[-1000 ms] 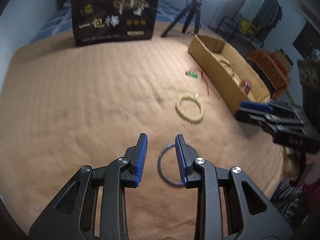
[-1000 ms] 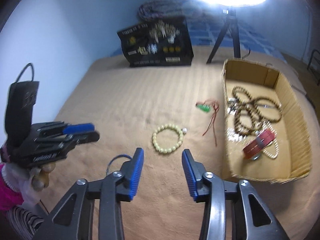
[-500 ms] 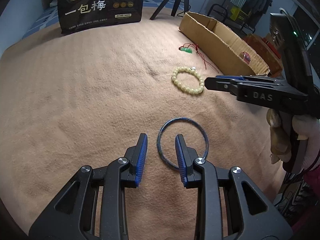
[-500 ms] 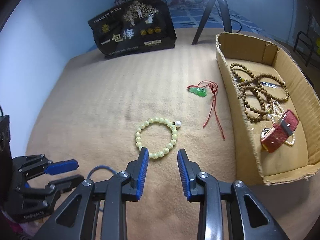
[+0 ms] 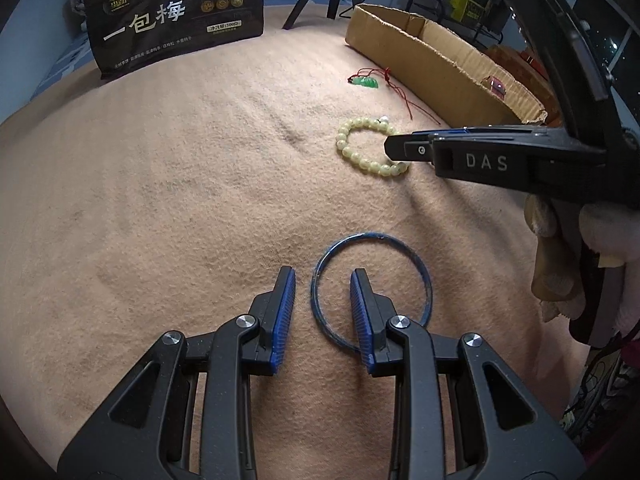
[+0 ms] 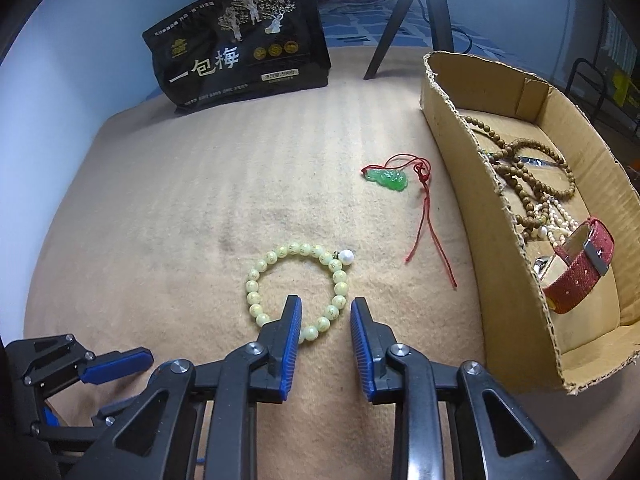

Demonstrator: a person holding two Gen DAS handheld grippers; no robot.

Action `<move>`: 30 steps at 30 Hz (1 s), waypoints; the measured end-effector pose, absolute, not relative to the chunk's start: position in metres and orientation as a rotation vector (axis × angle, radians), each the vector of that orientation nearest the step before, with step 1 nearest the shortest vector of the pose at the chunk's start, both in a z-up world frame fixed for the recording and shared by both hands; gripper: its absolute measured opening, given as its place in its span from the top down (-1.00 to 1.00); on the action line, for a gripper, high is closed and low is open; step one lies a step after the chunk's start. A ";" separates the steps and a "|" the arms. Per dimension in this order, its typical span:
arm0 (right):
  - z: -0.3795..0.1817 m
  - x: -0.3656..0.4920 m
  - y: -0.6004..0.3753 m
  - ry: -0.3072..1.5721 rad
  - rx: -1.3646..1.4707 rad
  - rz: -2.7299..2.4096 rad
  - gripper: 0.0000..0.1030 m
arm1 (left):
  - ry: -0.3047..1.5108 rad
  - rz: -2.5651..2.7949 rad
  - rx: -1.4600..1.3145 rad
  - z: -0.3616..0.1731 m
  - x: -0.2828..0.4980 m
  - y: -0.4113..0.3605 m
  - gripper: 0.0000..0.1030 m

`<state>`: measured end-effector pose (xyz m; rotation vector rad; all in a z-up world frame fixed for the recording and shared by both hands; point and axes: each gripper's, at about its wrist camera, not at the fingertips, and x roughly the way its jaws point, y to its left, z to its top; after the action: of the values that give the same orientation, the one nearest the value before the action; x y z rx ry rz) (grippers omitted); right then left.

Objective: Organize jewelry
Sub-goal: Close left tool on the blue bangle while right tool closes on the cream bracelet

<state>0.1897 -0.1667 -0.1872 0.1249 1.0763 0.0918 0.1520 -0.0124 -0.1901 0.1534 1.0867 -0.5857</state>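
Observation:
My left gripper is open, low over the tan blanket, its fingers astride the left edge of a thin blue bangle. My right gripper is open, its fingers astride the near edge of a pale green bead bracelet; it shows side-on in the left wrist view at the same bracelet. A green pendant on red cord lies farther back, also in the left wrist view. The left gripper shows in the right wrist view.
A cardboard box at right holds brown bead strands, a pale bead string and a red-strap watch; the box also shows in the left wrist view. A black snack bag and a tripod stand at the back.
Both grippers moved forward and down. The right one came from short of the green bracelet to astride its near edge. The left one closed in on the blue bangle.

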 end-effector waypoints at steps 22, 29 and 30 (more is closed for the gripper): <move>-0.195 0.196 -0.160 1.096 0.122 0.148 0.90 | 1.077 -0.530 0.093 -0.190 0.155 0.005 0.96; -0.189 0.189 -0.164 1.079 0.126 0.172 0.90 | 1.083 -0.509 0.009 -0.182 0.154 0.022 0.96; -0.188 0.188 -0.164 1.077 0.123 0.174 0.90 | 1.084 -0.506 -0.004 -0.180 0.154 0.024 0.96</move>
<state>0.1879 -0.1645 -0.1876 0.1227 1.0772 0.1738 0.1540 0.0243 -0.1802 -0.0041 1.0837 -0.5065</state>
